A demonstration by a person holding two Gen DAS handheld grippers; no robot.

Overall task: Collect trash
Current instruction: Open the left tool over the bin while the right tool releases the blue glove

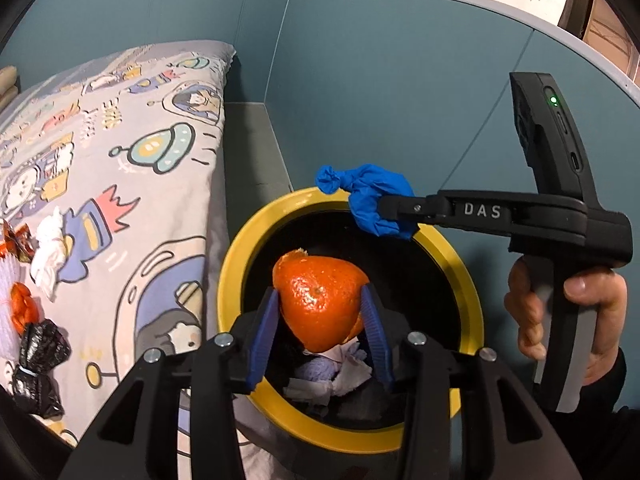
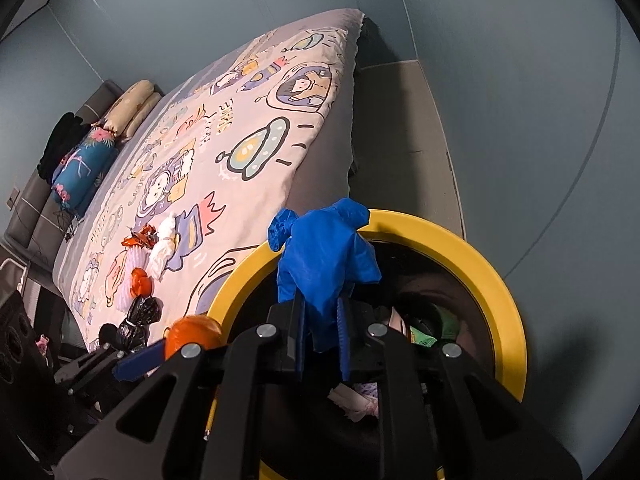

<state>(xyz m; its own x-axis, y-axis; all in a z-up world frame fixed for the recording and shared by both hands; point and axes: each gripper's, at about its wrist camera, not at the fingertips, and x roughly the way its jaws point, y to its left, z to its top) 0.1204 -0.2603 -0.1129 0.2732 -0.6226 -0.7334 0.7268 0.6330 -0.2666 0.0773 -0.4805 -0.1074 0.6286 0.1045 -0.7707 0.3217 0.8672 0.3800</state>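
Observation:
My left gripper (image 1: 320, 300) is shut on an orange peel (image 1: 320, 300) and holds it over the mouth of a yellow-rimmed trash bin (image 1: 230, 280). My right gripper (image 2: 322, 312) is shut on a crumpled blue glove (image 2: 324, 256) above the same bin's rim (image 2: 480, 264); it also shows in the left wrist view (image 1: 394, 208), with the glove (image 1: 368, 196) at the far rim. Crumpled paper (image 1: 344, 376) lies inside the bin. The peel (image 2: 194, 336) shows at lower left in the right wrist view.
A bed with a cartoon-print cover (image 1: 120, 160) stands left of the bin. On it lie a white tissue (image 1: 48, 256), orange wrappers (image 1: 24, 308) and black crumpled bags (image 1: 42, 348). Pillows (image 2: 132, 108) lie at the bed's far end. A blue-grey wall (image 1: 400, 80) is behind the bin.

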